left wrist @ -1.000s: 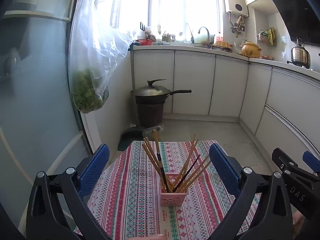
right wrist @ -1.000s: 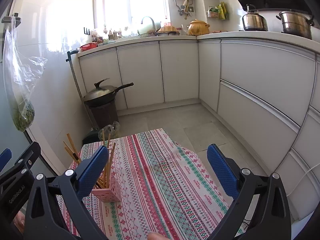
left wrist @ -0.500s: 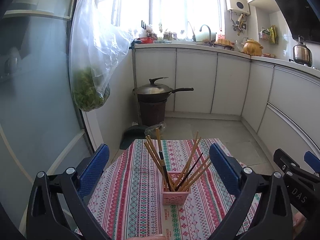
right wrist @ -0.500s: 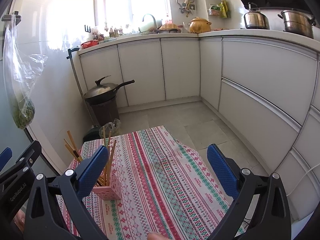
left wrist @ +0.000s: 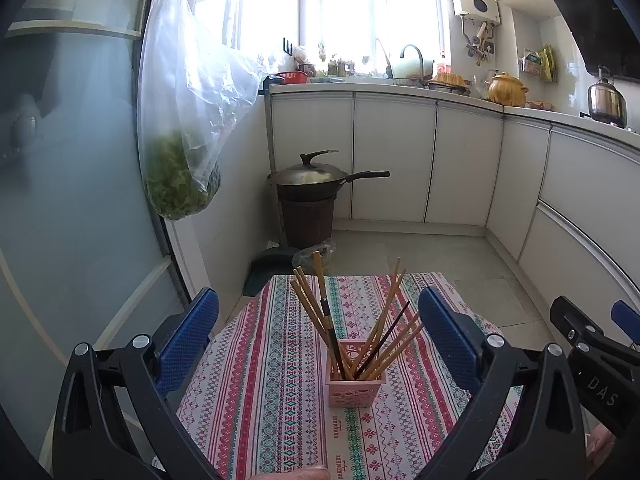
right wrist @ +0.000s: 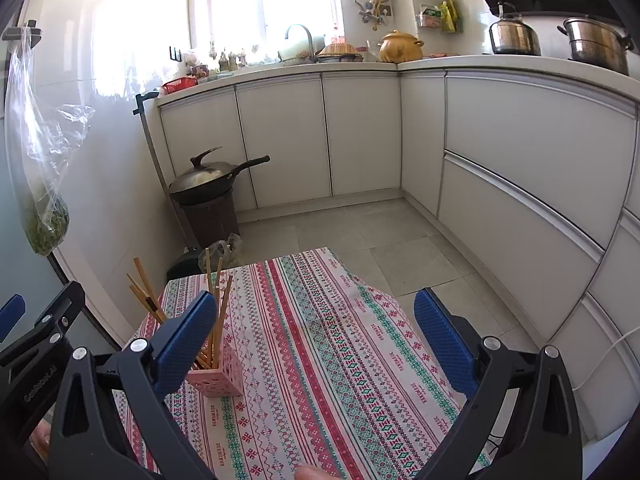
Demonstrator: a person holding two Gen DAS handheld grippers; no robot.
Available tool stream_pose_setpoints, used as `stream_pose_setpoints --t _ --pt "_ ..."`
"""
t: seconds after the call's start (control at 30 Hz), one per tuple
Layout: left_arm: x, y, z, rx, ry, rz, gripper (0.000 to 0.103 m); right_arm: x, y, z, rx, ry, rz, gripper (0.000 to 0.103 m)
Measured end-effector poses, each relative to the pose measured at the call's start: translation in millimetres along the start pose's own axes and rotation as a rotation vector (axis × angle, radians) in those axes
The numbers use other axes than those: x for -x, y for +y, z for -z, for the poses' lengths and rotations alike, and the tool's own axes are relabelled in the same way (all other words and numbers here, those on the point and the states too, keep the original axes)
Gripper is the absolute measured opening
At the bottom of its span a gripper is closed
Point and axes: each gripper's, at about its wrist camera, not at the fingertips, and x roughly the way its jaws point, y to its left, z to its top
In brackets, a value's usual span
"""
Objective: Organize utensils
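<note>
Pink plastic, latticed and thin-walled: the holder stands upright on the striped cloth, straight ahead of my left claw and framed between its two blue pads. That claw is spread wide and grips nothing. The chopsticks stand in the holder and fan out, a bunch leaning left, a bunch leaning right, with one dark stick among the pale wooden ones. None lie loose on the cloth that I can see.

I judge the sticks light, stiff and smooth, so they will slide in a slack pinch and pivot if I take them by the tip. The upper third of a stick, where it stands clear of its neighbours, looks like the place to close on. The holder itself seems light enough to tip or skid if I drag a stick sideways, so a straight upward pull would suit.

Farther right, my right claw hangs over the bare middle of the cloth, also wide open and empty. From its camera the holder sits at the left, partly behind the left pad, well apart from the right one.
</note>
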Motion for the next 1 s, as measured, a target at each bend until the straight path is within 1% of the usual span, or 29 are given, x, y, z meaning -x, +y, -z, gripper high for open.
stream_pose_setpoints --t 0.3,0.4,0.6,0.73,0.87,1.0 --pt "0.6 3.1 -1.0 0.01 -0.013 -0.029 0.096 -0.7 0.5 0.3 0.004 0.002 0.002 0.096" --pt "1.3 4.6 0.1 0.02 -0.02 -0.053 0.096 -1.2 0.9 1.4 0.005 0.006 0.003 0.096" --pt "1.7 -0.4 2.6 -0.008 -0.014 -0.049 0.096 -6.1 0.2 2.4 -0.004 0.037 -0.006 0.096" --pt "1.3 -5.0 3.1 -0.037 -0.013 -0.067 0.096 -8.5 -1.1 3.2 -0.008 0.046 -0.005 0.096" --pt "-0.7 -10.9 6.2 -0.079 -0.008 -0.056 0.095 -9.5 -1.4 2.9 -0.01 0.049 -0.002 0.096" --pt "3.3 -14.5 7.2 -0.092 -0.026 -0.031 0.092 -10.5 -0.9 3.0 -0.009 0.054 0.001 0.096"
